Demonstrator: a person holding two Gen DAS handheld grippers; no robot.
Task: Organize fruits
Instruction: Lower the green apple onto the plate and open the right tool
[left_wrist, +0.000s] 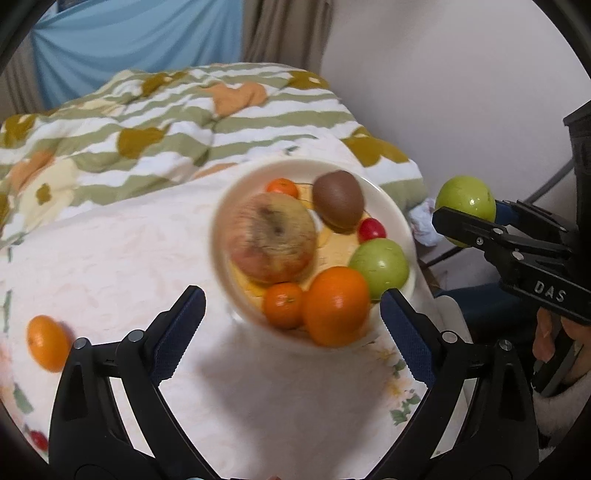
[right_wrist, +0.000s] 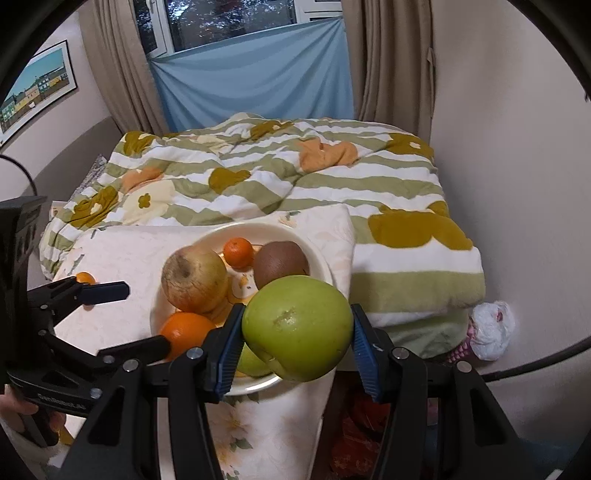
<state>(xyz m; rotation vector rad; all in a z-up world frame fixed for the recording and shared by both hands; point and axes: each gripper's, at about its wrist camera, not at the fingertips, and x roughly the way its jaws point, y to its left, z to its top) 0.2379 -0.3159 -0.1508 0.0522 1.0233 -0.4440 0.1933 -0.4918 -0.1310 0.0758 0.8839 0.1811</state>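
Note:
A cream bowl (left_wrist: 395, 221) on a pale floral cloth holds a reddish apple (left_wrist: 271, 238), a brown kiwi (left_wrist: 338, 201), a large orange (left_wrist: 334, 304), small mandarins (left_wrist: 282, 304), a red cherry tomato (left_wrist: 372, 229) and a green apple (left_wrist: 380, 267). My left gripper (left_wrist: 291, 328) is open and empty just in front of the bowl. My right gripper (right_wrist: 295, 345) is shut on a second green apple (right_wrist: 297, 326), held above the bowl's right rim (right_wrist: 321, 254); it also shows in the left wrist view (left_wrist: 466, 204).
A loose orange (left_wrist: 48, 341) and a small red fruit (left_wrist: 38, 439) lie on the cloth to the left. A striped green-and-white quilt (right_wrist: 332, 184) covers the bed behind. A wall stands on the right, with a crumpled white bag (right_wrist: 491, 330) below.

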